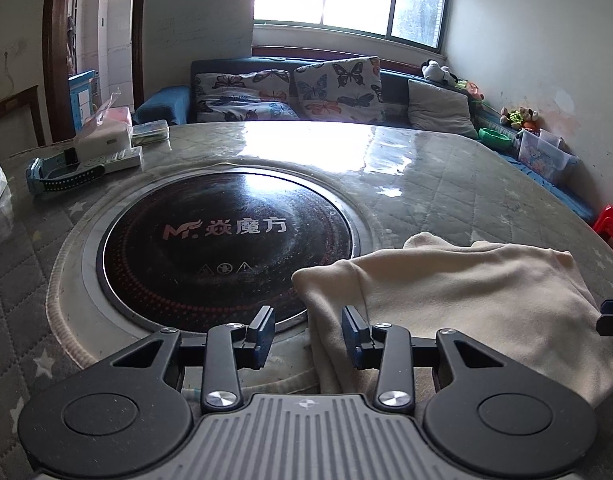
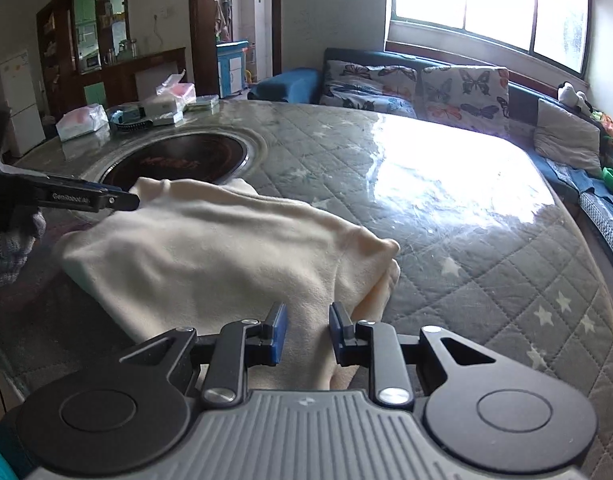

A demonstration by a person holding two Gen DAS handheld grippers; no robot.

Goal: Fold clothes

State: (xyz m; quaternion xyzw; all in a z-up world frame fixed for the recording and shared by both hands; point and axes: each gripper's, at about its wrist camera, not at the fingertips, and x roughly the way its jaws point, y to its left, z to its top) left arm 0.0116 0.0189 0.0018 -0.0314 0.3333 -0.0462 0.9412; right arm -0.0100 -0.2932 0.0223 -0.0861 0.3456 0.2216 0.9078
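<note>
A cream garment (image 1: 466,300) lies folded in a thick pile on the quilted table cover, its left corner over the rim of the black cooktop. My left gripper (image 1: 308,334) is open just above the garment's left edge, which runs between its fingers. The tip of the other gripper (image 1: 612,316) shows at the far right of the left wrist view. In the right wrist view, the garment (image 2: 226,256) fills the middle. My right gripper (image 2: 308,332) hangs open over its near right part. The left gripper (image 2: 118,200), held by a gloved hand (image 2: 10,240), reaches the garment's far left corner.
A round black cooktop (image 1: 226,240) is set into the table (image 1: 446,184). A power strip (image 1: 118,158), a tissue box (image 2: 82,120) and small packets sit at the far left. A sofa with butterfly cushions (image 1: 334,88) runs behind; a red stool (image 1: 610,224) stands at the right.
</note>
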